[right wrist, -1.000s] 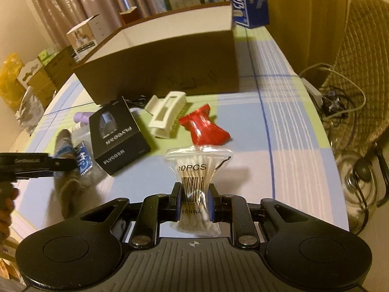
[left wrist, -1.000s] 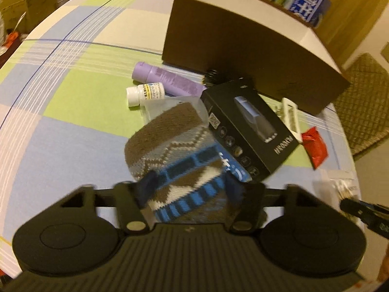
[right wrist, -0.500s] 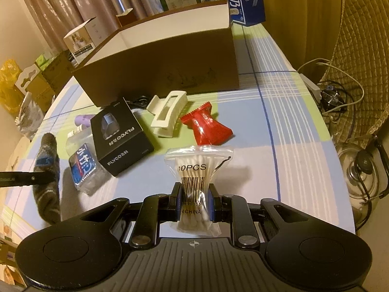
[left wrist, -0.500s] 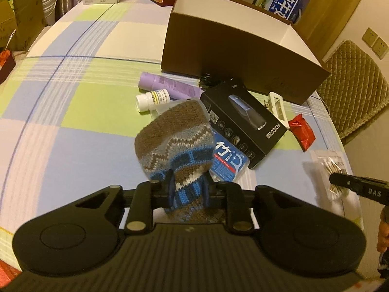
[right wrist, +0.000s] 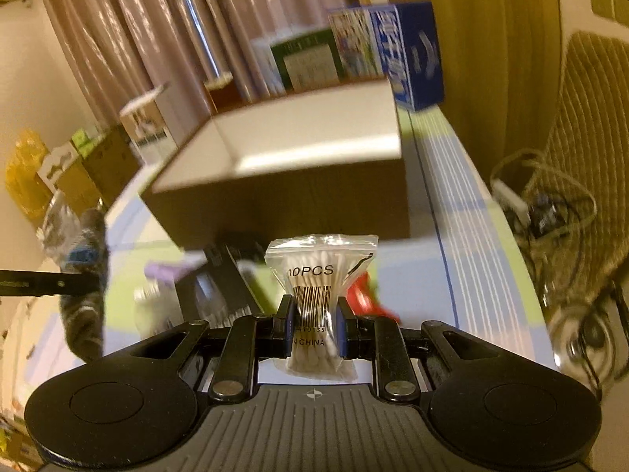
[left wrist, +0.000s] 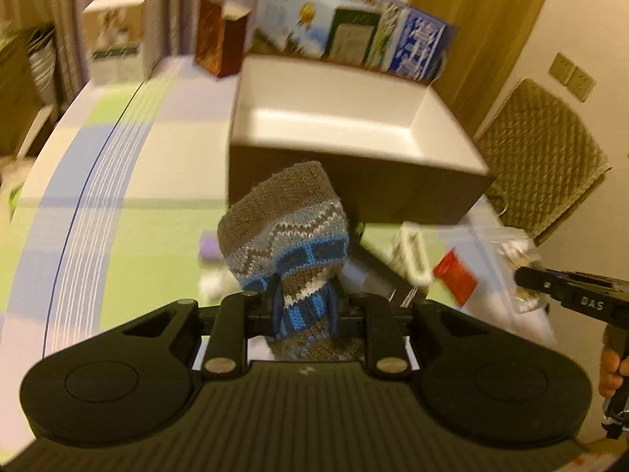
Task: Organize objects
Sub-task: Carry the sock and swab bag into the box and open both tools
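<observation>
My left gripper (left wrist: 304, 308) is shut on a knitted brown, grey and blue sock (left wrist: 287, 228), which hangs lifted above the table. My right gripper (right wrist: 314, 314) is shut on a clear bag of cotton swabs (right wrist: 320, 271), also raised. Ahead of both stands the open cardboard box (left wrist: 342, 118) with a white inside (right wrist: 310, 137). From the right wrist view the sock (right wrist: 84, 247) shows at the left in the left gripper's fingers (right wrist: 47, 283). The right gripper's tip (left wrist: 566, 287) with the swab bag (left wrist: 519, 255) shows at the right of the left wrist view.
On the checked tablecloth (left wrist: 118, 204) lie a black product box (right wrist: 220, 291), a purple tube (right wrist: 173, 269), a white bottle (right wrist: 151, 299), a white hair clip (left wrist: 412, 255) and a red packet (left wrist: 456, 275). Cartons (left wrist: 354, 27) stand behind the box. A woven chair (left wrist: 538, 157) is at the right.
The left jaws closed on the sock and lifted it off the table. Both grippers rose and tilted up, so the open top of the cardboard box now shows. The swab bag stayed gripped.
</observation>
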`<state>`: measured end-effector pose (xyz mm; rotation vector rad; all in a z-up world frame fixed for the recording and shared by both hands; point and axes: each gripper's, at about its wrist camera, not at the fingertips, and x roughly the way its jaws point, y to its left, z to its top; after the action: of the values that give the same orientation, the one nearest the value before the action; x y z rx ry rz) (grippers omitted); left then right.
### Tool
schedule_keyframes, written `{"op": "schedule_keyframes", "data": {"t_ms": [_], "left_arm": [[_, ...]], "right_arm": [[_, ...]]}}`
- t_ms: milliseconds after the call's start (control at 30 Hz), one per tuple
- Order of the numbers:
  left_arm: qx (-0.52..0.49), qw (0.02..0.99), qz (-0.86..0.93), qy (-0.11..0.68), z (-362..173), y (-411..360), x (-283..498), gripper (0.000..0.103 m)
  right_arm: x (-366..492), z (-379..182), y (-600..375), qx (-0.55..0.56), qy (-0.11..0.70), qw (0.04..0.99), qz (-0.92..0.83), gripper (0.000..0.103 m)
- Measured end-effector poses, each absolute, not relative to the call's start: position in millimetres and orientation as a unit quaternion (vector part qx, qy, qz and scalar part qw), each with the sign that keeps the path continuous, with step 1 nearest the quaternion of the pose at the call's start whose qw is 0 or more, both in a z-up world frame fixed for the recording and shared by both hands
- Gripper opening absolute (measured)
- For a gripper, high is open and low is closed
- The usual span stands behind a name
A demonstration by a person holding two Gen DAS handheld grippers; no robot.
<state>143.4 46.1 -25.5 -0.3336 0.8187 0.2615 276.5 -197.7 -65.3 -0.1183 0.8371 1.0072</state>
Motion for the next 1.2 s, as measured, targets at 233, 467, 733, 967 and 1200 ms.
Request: {"op": "schedule_keyframes", "data": {"t_ms": [233,467,733,967,1200], "left_arm": [[-0.134,0.918,0.094,0.361,10.2,57.7,210.5,0.018],[-0.122,0.926,0.07,0.351,24.0,71.1,286.7,0.018],[-0.097,0.905,0.063,0.409,-16.8,83.6,366.0,0.019],[-0.079,0.883,0.059,0.46,-62.8,81.3,410.3,0.019],[-0.084,0.867,0.049,0.489,-89.0,82.5,427.3,0.022]], "right_arm": [[299.3,-27.9,-143.6,-0.044,0.341,0.8,0.492,0.017],[333.2,-14.9,-88.4,-0.028,0.329,0.805,0.492,0.017],[372.6,-30.8,-46.3,-0.04,0.35,0.813,0.464,0.017],[391.8,-59.6,-33.6,-0.041,0.392,0.808,0.439,0.017],[404.2,-78.0,-21.5,-0.041,0.421,0.799,0.427,0.017]]}}
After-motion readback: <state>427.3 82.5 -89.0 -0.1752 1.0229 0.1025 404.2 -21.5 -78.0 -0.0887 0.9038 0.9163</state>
